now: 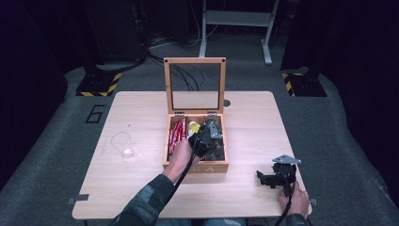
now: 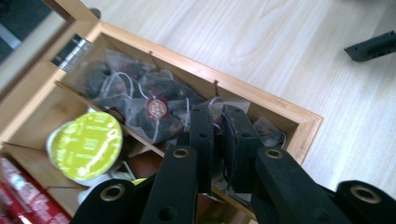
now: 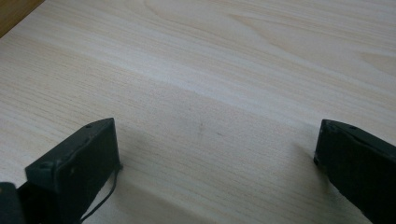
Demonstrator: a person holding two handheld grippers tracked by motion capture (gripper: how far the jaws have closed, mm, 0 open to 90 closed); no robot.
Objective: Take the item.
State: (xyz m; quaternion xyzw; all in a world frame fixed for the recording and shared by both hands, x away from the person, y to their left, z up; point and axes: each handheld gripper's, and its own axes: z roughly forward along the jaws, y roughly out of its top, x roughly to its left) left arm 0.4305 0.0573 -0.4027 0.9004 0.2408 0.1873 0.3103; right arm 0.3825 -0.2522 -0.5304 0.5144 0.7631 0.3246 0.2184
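Left gripper view has the left gripper [image 2: 217,126] nearly closed over tea bags [image 2: 140,100] in the wooden box [image 2: 280,109]; right gripper [image 3: 215,154] rests wide open, empty.

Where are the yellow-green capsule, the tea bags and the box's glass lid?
yellow-green capsule [image 2: 87,144], left gripper view, middle of its foil top
tea bags [image 2: 140,100], left gripper view, mesh of one bag
glass lid [image 1: 168,84], high view, left wooden frame
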